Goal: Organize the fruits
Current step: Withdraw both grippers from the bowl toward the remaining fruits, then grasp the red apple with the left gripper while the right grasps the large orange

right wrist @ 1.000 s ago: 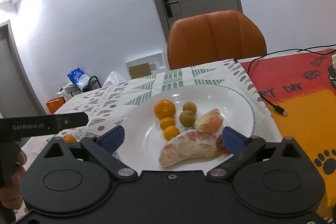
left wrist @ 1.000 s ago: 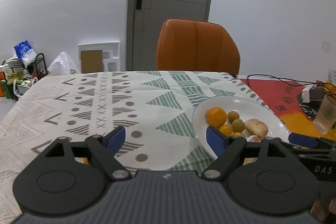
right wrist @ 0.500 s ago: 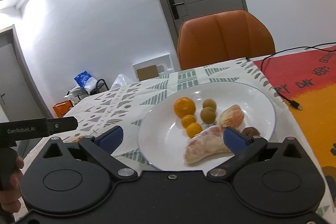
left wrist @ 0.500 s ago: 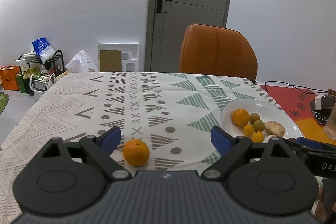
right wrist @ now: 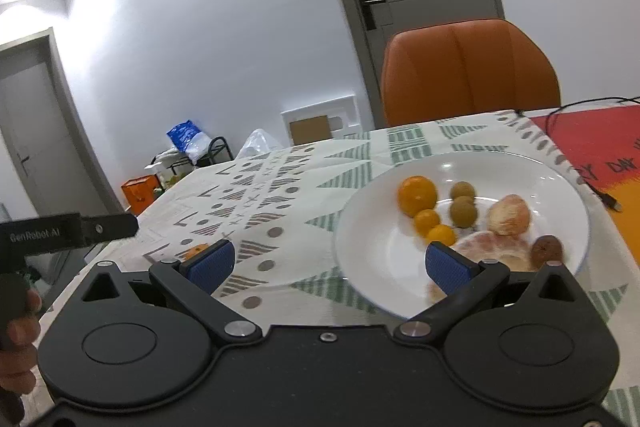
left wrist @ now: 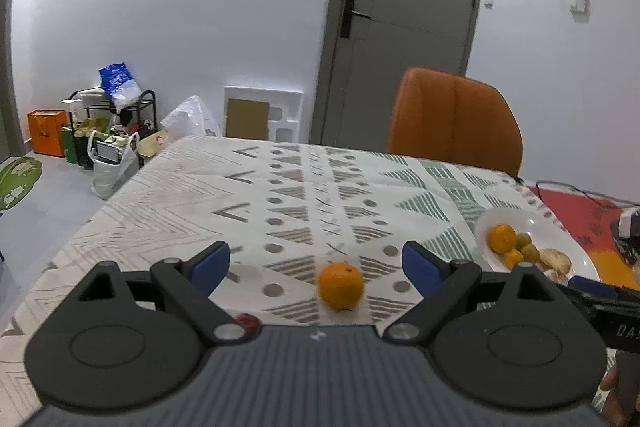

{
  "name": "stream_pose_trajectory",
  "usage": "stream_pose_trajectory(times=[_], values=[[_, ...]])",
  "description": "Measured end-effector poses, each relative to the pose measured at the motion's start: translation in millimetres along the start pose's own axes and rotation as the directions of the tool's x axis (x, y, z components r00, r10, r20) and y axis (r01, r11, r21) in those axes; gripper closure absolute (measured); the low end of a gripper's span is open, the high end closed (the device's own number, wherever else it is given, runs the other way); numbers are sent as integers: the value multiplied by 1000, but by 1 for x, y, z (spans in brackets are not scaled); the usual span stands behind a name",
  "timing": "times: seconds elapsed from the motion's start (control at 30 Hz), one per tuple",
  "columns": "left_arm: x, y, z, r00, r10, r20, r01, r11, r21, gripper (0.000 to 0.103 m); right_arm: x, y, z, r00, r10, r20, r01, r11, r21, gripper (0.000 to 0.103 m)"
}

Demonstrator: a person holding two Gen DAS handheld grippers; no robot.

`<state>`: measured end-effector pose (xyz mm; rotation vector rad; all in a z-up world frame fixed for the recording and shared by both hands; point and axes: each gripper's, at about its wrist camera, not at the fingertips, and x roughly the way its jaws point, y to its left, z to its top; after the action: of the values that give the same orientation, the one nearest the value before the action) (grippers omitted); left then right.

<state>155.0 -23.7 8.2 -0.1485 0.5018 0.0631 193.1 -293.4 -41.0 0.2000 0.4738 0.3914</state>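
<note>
**Mandarin alone on the cloth, jaws spread around it**

Mandarin [left wrist: 341, 285] sits by itself on the patterned tablecloth [left wrist: 280, 195], well apart from the white plate [left wrist: 560, 227] where the other fruit is gathered. It is round, bright orange, with a small dark stem dimple on top and a faint shadow beneath, and it rests upright and steady on the counter. That lone position is probably why the left gripper [left wrist: 316, 263] is aimed at it: the fruit lies between the two blue pads, nearer the right one, with the jaws spread wide and touching nothing. A wide opening suits a round fruit that could roll if nudged from one side. A small dark red fruit [left wrist: 247, 321] peeks out just at the edge of the gripper body, mostly hidden.

On the plate [right wrist: 460, 163], seen from the right wrist, lie a larger mandarin [right wrist: 417, 195], two small orange kumquat-like fruits [right wrist: 427, 221], two brownish-green round fruits [right wrist: 464, 211], peeled citrus pieces [right wrist: 509, 215] and a dark brown fruit [right wrist: 547, 249]. The right gripper [right wrist: 328, 263] hangs low before the plate's near rim, its jaws also spread and empty; it appears to be waiting while the left one works.

Beyond the counter stands an orange chair [left wrist: 454, 119], and a red and orange mat [right wrist: 592, 143] lies beside the plate.
</note>
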Motion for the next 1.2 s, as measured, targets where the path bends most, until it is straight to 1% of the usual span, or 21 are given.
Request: stream_pose_trajectory(times=[0.17, 0.33, 0.5, 0.63, 0.7, 0.77, 0.8, 0.87, 1.0, 1.17, 1.2], values=[[-6, 22, 2, 1000, 27, 6, -27, 999, -28, 11, 8, 18, 0, 999, 31, -12, -31, 999, -22, 0], [-5, 43, -2, 999, 50, -1, -50, 996, -70, 11, 17, 37, -2, 997, 61, -38, -63, 996, -60, 0], [-4, 52, -9, 999, 52, -15, -53, 995, -79, 12, 25, 47, -4, 994, 81, -72, -86, 994, -70, 0], [1, 59, -14, 998, 52, -29, -55, 994, -90, 14, 31, 55, -6, 993, 76, -91, -84, 993, -86, 0], [3, 61, -17, 998, 53, -34, -56, 994, -92, 16, 33, 58, -7, 992, 76, -97, -85, 992, -96, 0], [6, 63, -19, 997, 54, -46, -58, 994, -91, 25, 36, 61, -8, 992, 74, -103, -85, 991, -105, 0], [9, 64, -21, 997, 50, -57, -55, 994, -93, 28, 37, 63, -9, 992, 75, -105, -86, 990, -108, 0], [14, 65, -24, 997, 35, -75, -42, 994, -98, 39, 39, 65, -10, 991, 78, -107, -90, 989, -114, 0], [23, 66, -31, 995, 10, -104, -21, 995, -102, 42, 44, 71, -10, 991, 78, -112, -93, 987, -131, 0], [38, 61, -40, 989, -16, -147, 2, 995, -97, 59, 47, 77, -9, 991, 77, -110, -93, 984, -150, 0], [41, 59, -41, 988, -19, -151, 5, 996, -91, 59, 48, 77, -9, 991, 78, -111, -95, 984, -149, 0]])
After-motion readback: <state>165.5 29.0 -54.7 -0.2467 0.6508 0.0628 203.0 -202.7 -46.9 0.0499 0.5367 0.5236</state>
